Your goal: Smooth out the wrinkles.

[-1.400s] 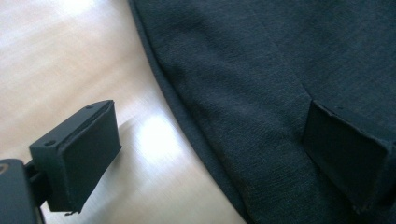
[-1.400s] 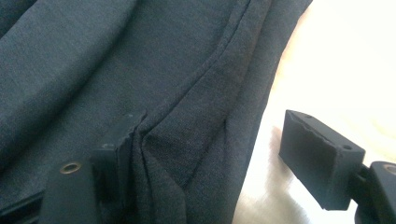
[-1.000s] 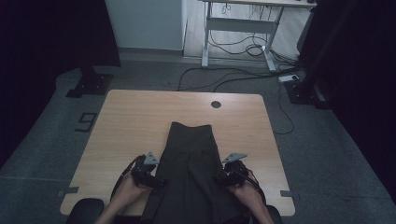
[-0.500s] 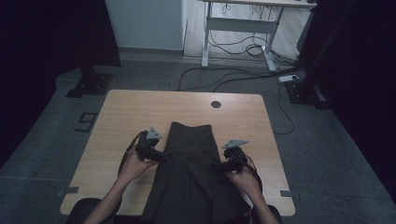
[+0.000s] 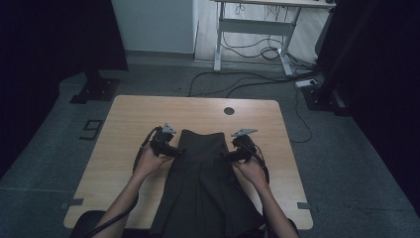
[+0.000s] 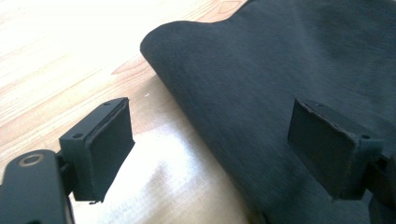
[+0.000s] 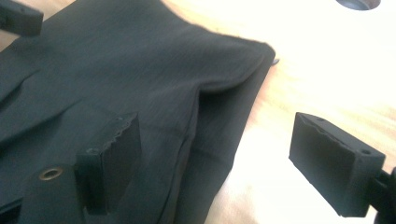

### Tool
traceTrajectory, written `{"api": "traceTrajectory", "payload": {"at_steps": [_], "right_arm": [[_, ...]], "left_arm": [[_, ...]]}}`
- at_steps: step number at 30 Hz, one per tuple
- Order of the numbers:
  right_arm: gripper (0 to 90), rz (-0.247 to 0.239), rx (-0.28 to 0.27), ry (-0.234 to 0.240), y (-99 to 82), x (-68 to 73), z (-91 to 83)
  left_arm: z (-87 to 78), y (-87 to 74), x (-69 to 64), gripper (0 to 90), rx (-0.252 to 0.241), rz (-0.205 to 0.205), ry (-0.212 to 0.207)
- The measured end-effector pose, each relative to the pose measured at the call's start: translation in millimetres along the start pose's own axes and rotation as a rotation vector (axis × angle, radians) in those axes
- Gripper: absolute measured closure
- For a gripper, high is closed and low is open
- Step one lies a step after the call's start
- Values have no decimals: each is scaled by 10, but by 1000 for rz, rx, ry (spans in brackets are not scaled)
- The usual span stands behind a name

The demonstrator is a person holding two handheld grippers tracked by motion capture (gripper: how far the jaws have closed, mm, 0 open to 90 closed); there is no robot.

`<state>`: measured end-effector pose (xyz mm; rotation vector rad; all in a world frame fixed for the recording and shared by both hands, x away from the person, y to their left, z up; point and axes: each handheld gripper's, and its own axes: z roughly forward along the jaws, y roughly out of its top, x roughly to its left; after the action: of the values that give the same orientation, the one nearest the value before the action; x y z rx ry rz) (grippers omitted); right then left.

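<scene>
Both hands have slid forward along the dark garment (image 5: 200,183) since the earlier frame, from its near part up to its far corners. At the left edge, the left gripper (image 5: 174,151) has its jaws spread (they have just been closing a little), one over bare wood, one over cloth. At the right edge, the right gripper (image 5: 229,155) gapes too, pinching nothing. Lengthwise on the wooden table (image 5: 124,124), the garment hangs over the near edge.

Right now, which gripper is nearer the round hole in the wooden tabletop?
Right. The right gripper sits just below the round hole; the left gripper is across the dark garment.
</scene>
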<state>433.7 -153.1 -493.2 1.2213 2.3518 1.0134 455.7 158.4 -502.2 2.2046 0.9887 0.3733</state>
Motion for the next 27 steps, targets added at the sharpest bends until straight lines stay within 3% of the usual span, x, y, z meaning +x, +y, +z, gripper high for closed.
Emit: {"api": "traceTrajectory", "payload": {"at_steps": [10, 14, 16, 18, 20, 23, 27], "right_arm": [[167, 45, 9, -12, 206, -49, 353], [175, 5, 61, -67, 173, -68, 489], [172, 24, 76, -68, 125, -115, 532], [170, 26, 87, -66, 86, -137, 570], [157, 23, 100, -63, 29, -160, 630], [142, 62, 81, -41, 0, -218, 662], [168, 36, 73, -30, 16, -221, 690]], "left_arm": [[236, 30, 71, 144, 14, -45, 23], [289, -16, 103, 145, 39, -50, 65], [314, -39, 107, 144, 61, -25, 94], [334, -61, 114, 144, 71, -20, 88], [362, -89, 136, 142, 77, -43, 70], [386, -120, 169, 142, 68, -73, 35], [406, -136, 174, 142, 51, -80, 24]]}}
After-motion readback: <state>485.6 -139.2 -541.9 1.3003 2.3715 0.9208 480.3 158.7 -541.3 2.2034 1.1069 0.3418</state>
